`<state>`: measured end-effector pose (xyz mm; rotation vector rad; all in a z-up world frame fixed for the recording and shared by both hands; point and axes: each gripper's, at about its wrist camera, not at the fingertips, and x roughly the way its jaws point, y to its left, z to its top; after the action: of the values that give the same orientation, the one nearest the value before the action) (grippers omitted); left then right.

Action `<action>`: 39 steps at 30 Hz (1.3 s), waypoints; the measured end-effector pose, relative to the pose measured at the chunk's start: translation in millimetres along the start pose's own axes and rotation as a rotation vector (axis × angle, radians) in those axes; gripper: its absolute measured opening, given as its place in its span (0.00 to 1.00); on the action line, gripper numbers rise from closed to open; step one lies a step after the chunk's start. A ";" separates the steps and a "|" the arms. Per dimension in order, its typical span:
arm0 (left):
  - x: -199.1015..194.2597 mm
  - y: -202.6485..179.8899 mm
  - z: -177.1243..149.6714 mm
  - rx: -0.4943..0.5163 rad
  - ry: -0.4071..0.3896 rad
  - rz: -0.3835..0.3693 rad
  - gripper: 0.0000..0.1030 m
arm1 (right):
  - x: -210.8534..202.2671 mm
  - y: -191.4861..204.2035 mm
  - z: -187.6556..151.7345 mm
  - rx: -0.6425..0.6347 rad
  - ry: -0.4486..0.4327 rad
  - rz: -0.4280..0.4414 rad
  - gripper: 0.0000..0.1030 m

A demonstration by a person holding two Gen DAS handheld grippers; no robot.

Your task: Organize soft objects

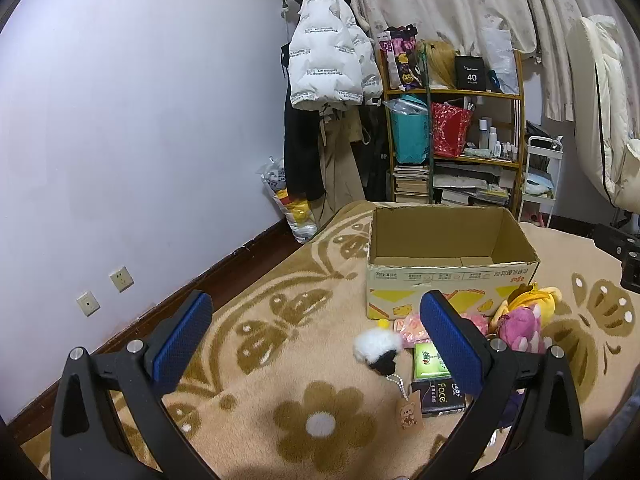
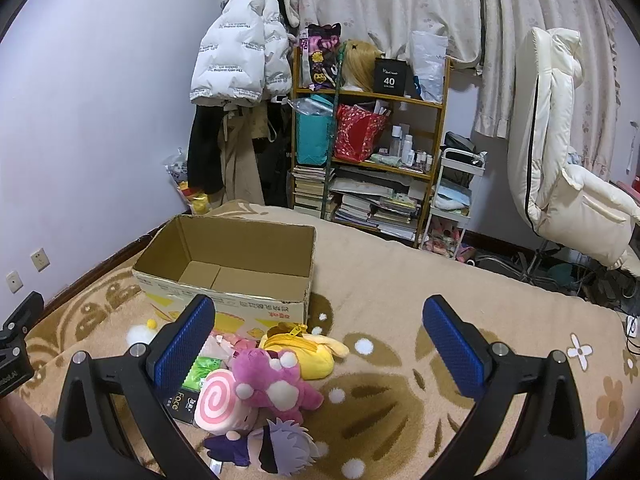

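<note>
An open, empty cardboard box stands on a beige flowered blanket; it also shows in the right wrist view. In front of it lie soft toys: a white and black fluffy keychain, a purple plush, a yellow plush, a pink swirl plush, a grey-haired doll, plus green and black "Face" tissue packs. My left gripper is open above the blanket, left of the pile. My right gripper is open and empty above the toys.
A wooden shelf with books, bags and bottles stands behind the bed, with hanging coats to its left. A white cart and a cream chair stand at the right. A wall runs along the left.
</note>
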<state>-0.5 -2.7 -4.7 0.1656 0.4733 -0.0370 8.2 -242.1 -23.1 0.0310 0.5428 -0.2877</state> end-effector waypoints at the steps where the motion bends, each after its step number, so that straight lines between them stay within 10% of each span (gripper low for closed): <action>1: 0.7 -0.4 -0.1 0.001 0.001 -0.001 1.00 | -0.2 0.9 -0.2 0.001 0.001 -0.001 1.00; 39: 3.0 -5.7 0.3 0.015 0.008 0.010 1.00 | 3.8 -0.3 -4.6 0.002 0.008 0.001 1.00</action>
<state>1.9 -8.3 -6.6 0.1832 0.4802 -0.0308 8.9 -242.9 -28.9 0.0345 0.5501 -0.2878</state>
